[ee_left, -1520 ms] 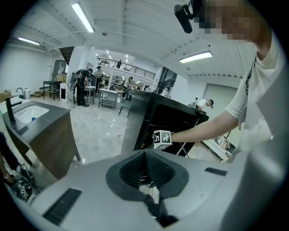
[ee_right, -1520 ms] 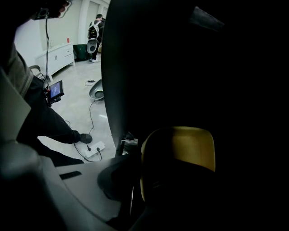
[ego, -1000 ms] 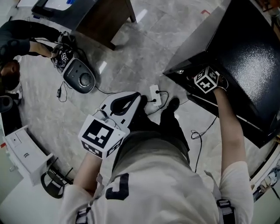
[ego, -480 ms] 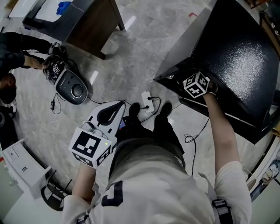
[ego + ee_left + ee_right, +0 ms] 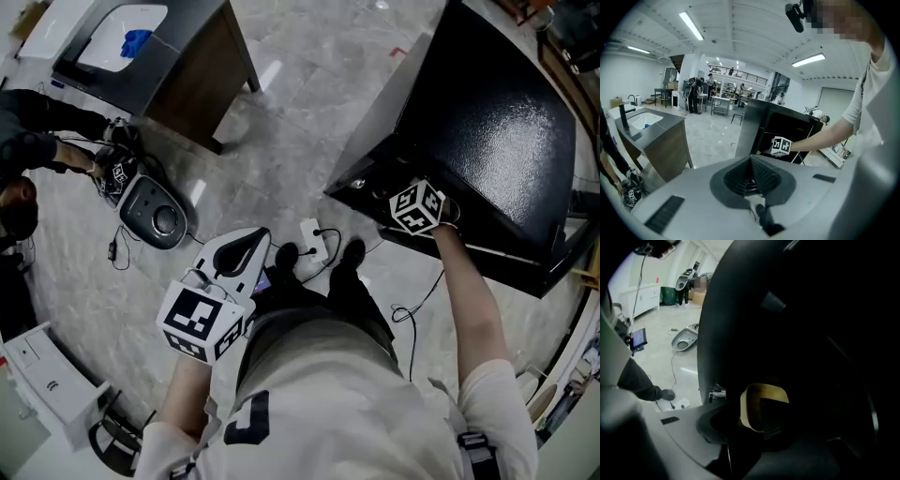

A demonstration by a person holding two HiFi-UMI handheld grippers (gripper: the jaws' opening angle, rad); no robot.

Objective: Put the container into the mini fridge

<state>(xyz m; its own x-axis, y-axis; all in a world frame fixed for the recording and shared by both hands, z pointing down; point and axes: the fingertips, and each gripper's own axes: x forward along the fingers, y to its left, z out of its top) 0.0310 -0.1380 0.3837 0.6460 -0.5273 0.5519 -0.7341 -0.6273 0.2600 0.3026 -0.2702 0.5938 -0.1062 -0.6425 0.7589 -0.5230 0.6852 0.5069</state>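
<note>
Glossy black with a pebbled grain coats the mini fridge at upper right. The floor is polished grey stone-look tile, mirroring ceiling lights. At upper left, a cabinet shows brown wood sides. The left claw has a matt plastic shell and ribbed pads; the container looks smooth-walled.

floor: glossy grey tiles
cabinet: dark, upper left, white sink on top
blue item: in sink
grey device: on floor, left
power strip: white, on floor, cables plugged in
</note>
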